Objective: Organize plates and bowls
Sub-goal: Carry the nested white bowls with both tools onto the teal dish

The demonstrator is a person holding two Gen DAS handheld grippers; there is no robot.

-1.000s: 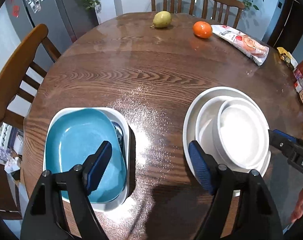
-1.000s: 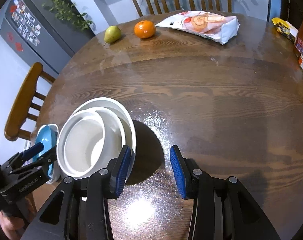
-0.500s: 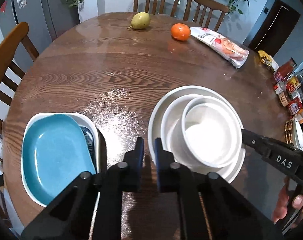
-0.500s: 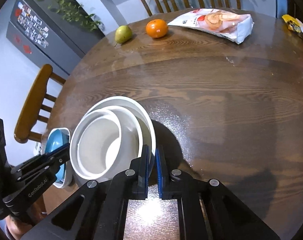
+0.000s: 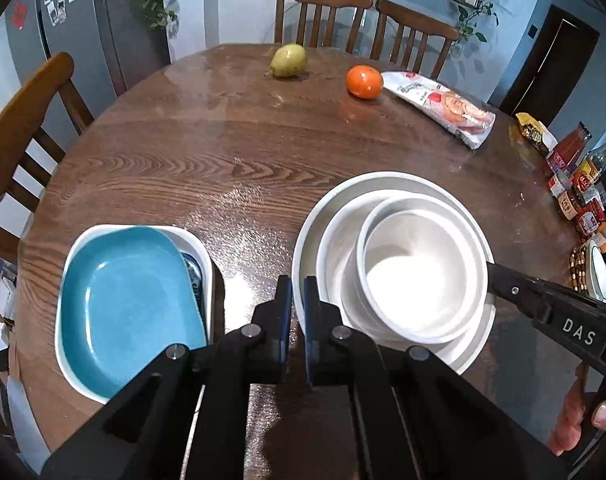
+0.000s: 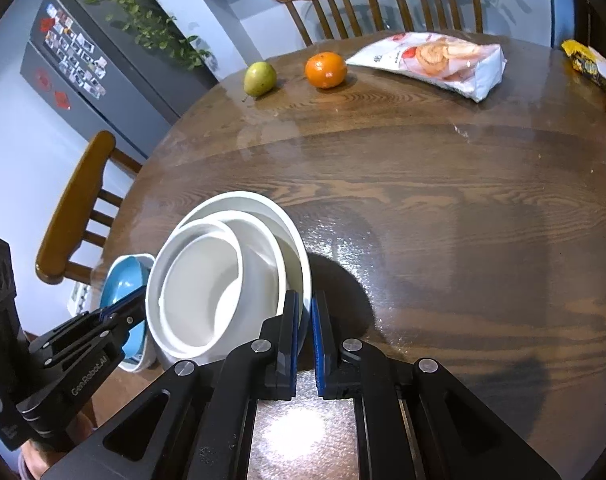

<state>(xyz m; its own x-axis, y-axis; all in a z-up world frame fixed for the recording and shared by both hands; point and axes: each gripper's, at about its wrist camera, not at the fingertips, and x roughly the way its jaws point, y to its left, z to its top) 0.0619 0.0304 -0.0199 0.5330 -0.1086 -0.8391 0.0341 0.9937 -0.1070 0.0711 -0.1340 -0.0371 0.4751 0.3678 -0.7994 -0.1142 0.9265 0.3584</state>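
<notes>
Both nests look finished: round white ceramic bowls (image 5: 423, 280) stacked on the wooden surface (image 5: 223, 152), the blue plate (image 5: 127, 304) in its white dish beside them. The left hand-held gripper (image 5: 297, 312) is clenched on nothing; the right hand-held gripper (image 6: 305, 340) pinches the white stack's rim (little seems left).

Bright overhead light puts sparkling glare on the round dark wooden table (image 6: 423, 208) toward 6 o'clock, frames sharp, edges fisheye-bent and vignetted.

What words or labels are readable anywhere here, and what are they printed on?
"DAS" – side of the right claw, seen from the left camera.
"GenRobot.AI" – side of the left claw, seen from the right camera.
Snack bag, yellow packet, sauce bottles, fridge magnets: print too small or blurred to read.
</notes>
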